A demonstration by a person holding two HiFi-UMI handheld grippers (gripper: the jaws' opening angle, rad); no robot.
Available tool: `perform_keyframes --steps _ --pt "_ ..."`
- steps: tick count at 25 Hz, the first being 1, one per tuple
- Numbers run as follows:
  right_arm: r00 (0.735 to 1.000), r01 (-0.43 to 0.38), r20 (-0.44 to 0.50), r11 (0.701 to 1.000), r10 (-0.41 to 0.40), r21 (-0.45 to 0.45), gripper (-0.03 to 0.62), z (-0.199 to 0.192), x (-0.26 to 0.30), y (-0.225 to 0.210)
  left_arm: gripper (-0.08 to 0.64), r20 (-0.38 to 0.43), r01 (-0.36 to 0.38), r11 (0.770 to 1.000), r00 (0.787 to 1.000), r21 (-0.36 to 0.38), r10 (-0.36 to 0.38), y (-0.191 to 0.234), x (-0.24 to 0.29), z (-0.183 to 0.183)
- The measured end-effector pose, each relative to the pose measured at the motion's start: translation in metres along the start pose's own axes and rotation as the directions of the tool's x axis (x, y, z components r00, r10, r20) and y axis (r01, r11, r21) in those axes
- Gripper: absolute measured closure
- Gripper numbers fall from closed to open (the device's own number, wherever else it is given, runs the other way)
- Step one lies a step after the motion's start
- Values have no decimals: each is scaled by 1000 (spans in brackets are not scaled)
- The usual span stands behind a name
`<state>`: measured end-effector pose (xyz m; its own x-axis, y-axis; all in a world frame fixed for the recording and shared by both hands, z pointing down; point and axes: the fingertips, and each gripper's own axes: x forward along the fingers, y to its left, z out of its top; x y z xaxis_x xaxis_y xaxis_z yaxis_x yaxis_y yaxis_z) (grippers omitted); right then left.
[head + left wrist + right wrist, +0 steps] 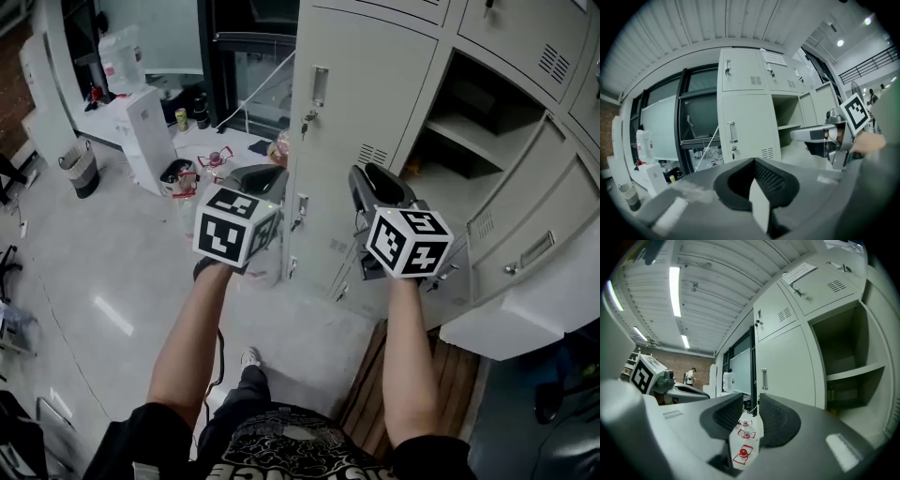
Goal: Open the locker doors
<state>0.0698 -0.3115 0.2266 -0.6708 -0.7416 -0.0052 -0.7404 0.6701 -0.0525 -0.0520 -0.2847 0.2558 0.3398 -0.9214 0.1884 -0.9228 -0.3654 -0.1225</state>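
The cream lockers (361,112) stand in front of me. The left column's door is closed, with a metal handle (321,86). To its right a compartment (469,131) stands open with a shelf inside, its door (525,234) swung out to the right. My left gripper (267,173) is held level before the closed door (745,126), apart from it, its fingertips meeting on nothing (753,164). My right gripper (375,173) hangs near the edge between closed door and open compartment. Its jaws (751,401) stand a little apart and empty, with floor showing through the gap.
A white cabinet (145,127), a bin (80,169) and bottles with red caps (214,161) stand on the floor to the left. Another open white door (525,319) juts out at lower right over wooden boards (450,375). A person (689,376) stands far off.
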Motion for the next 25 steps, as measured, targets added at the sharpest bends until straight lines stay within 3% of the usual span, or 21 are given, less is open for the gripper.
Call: perform_keyframes --steps 11,25 --pt "999 -33 -13 999 33 -14 476 -2 117 8 558 2 -9 1000 1000 1 9 91 46 -4" --pt "999 51 -11 998 -51 -31 443 8 230 -9 558 20 86 996 996 13 -86 174 115 0"
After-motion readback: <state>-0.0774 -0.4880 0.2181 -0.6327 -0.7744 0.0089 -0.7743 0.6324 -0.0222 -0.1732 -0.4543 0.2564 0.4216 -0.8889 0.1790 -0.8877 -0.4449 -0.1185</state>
